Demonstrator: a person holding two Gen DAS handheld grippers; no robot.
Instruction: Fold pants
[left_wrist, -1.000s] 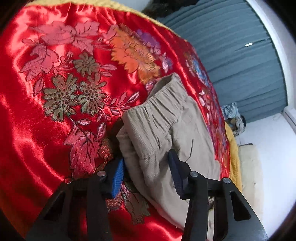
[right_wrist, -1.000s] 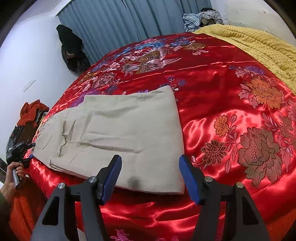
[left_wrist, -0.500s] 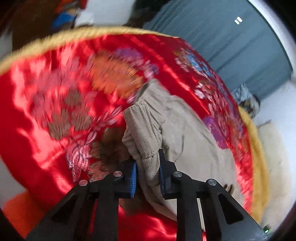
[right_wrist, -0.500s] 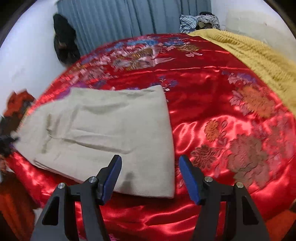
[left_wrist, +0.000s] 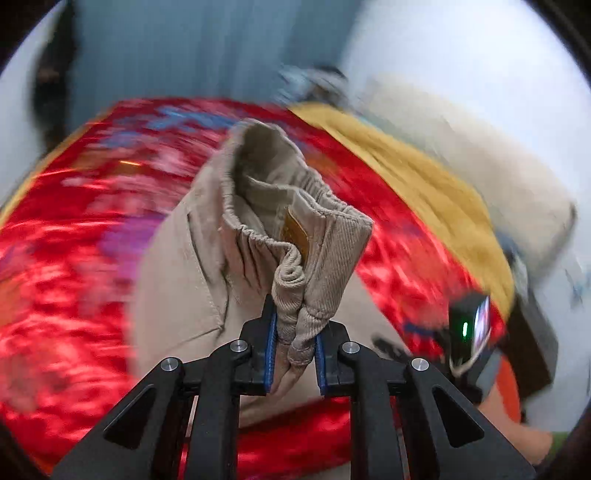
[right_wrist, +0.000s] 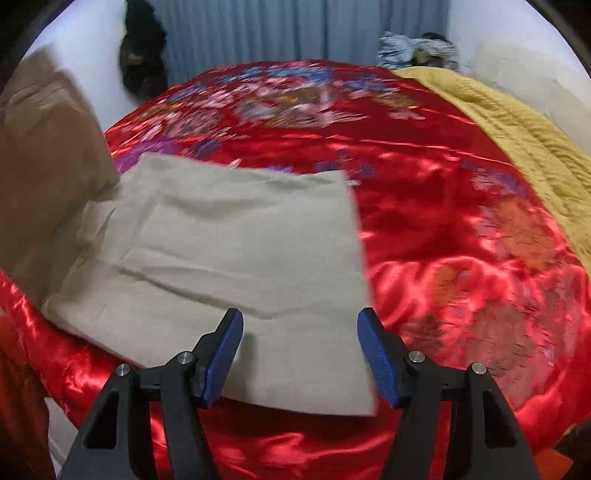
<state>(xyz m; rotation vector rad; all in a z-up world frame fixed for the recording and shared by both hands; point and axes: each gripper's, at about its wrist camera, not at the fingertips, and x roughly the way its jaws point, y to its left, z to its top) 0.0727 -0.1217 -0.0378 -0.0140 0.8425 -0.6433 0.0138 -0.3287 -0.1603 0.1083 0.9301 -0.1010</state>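
Beige pants (right_wrist: 229, 258) lie folded on a red satin bedspread (right_wrist: 443, 229). My left gripper (left_wrist: 294, 354) is shut on the pants' elastic waistband (left_wrist: 295, 236) and holds it lifted off the bed; the raised waist end shows in the right wrist view (right_wrist: 44, 155) at the far left. My right gripper (right_wrist: 301, 354) is open and empty, hovering just above the near right corner of the folded legs. It also shows in the left wrist view (left_wrist: 469, 332) at the right, blurred.
A yellow blanket (right_wrist: 517, 125) covers the right side of the bed. Blue curtains (right_wrist: 295, 29) hang behind. A dark bag (right_wrist: 142, 62) hangs at the back left, crumpled clothes (right_wrist: 417, 48) lie at the back right. The bed edge runs along the front.
My left gripper closed on the waistband, lifted it off the bed and swung toward the leg end. My right gripper stayed open and moved a little closer to the pants' corner.
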